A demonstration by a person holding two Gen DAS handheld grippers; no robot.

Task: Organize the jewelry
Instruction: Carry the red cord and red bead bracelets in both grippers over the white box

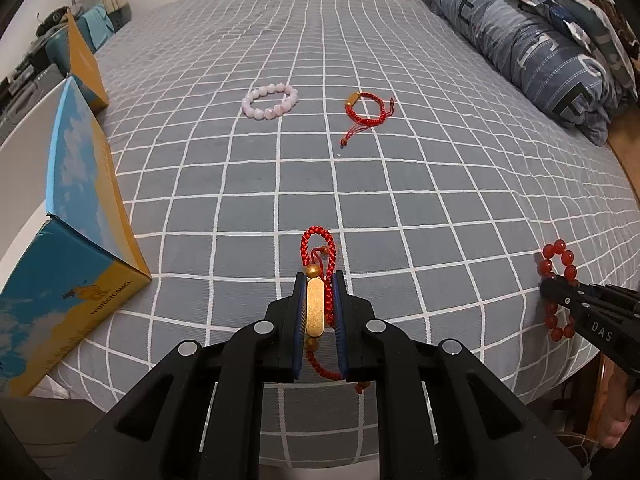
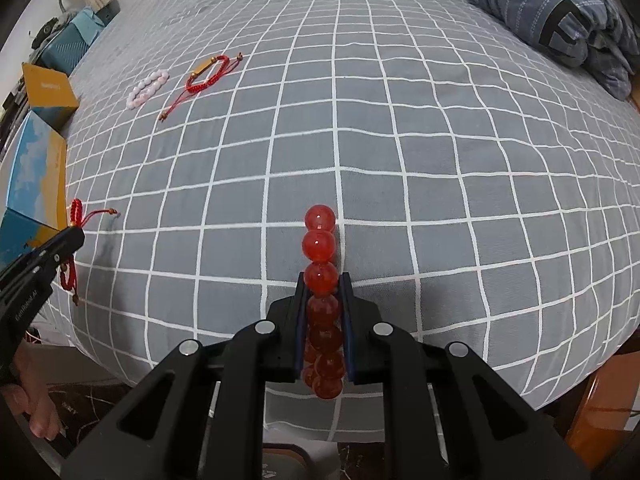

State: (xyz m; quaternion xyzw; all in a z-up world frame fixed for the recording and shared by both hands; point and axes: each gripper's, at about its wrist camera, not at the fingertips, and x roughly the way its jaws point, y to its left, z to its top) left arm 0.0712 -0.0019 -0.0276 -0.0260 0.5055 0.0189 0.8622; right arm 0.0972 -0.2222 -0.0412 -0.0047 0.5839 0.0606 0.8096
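Note:
My left gripper (image 1: 318, 280) is shut on a red braided cord bracelet with a gold bar (image 1: 315, 308), held over the near part of the bed. My right gripper (image 2: 323, 280) is shut on a red bead bracelet (image 2: 319, 236), whose beads stick out past the fingertips. In the left wrist view the right gripper (image 1: 546, 286) shows at the right edge with the red bead bracelet (image 1: 558, 256). The left gripper (image 2: 74, 236) appears at the left of the right wrist view. A pink bead bracelet (image 1: 270, 101) and a second red cord bracelet (image 1: 366, 110) lie further up the bed.
The bed has a grey sheet with white grid lines (image 1: 400, 184). A blue and yellow box (image 1: 80, 240) stands open at the left, with another yellow box (image 1: 84, 64) behind it. A folded blue quilt (image 1: 532, 44) lies at the far right. A hand (image 2: 36, 396) shows lower left.

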